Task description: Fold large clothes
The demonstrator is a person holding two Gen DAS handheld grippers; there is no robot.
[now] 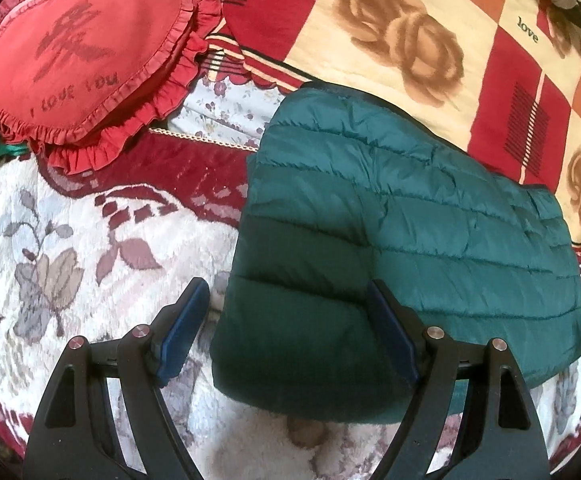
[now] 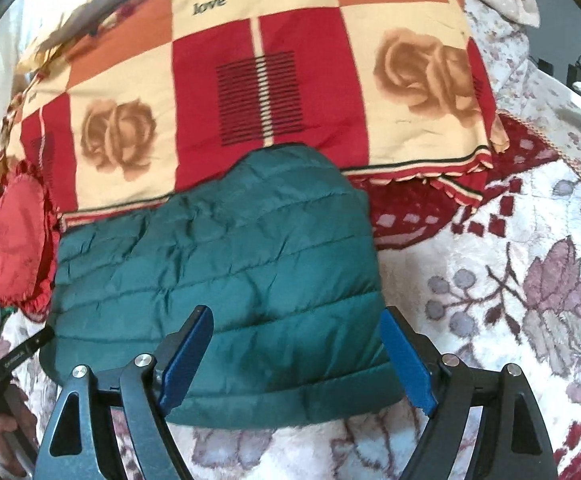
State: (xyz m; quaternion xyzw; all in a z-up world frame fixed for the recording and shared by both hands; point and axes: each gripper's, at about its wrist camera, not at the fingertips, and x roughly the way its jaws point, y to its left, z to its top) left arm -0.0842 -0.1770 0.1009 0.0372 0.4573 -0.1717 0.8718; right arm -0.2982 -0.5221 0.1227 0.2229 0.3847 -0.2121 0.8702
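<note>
A dark green quilted puffer jacket (image 1: 402, 240) lies folded into a compact rectangle on the floral bed cover (image 1: 70, 248). It also shows in the right wrist view (image 2: 226, 264). My left gripper (image 1: 286, 300) is open, its blue-padded fingers above the jacket's near left corner, holding nothing. My right gripper (image 2: 296, 328) is open too, its fingers spread over the jacket's near right part, holding nothing.
A red heart-shaped ruffled pillow (image 1: 86, 60) lies at the far left. A folded red and cream rose-patterned blanket (image 2: 274, 76) lies just beyond the jacket. In the right wrist view the other gripper's black handle (image 2: 6, 364) and a hand show at the left edge.
</note>
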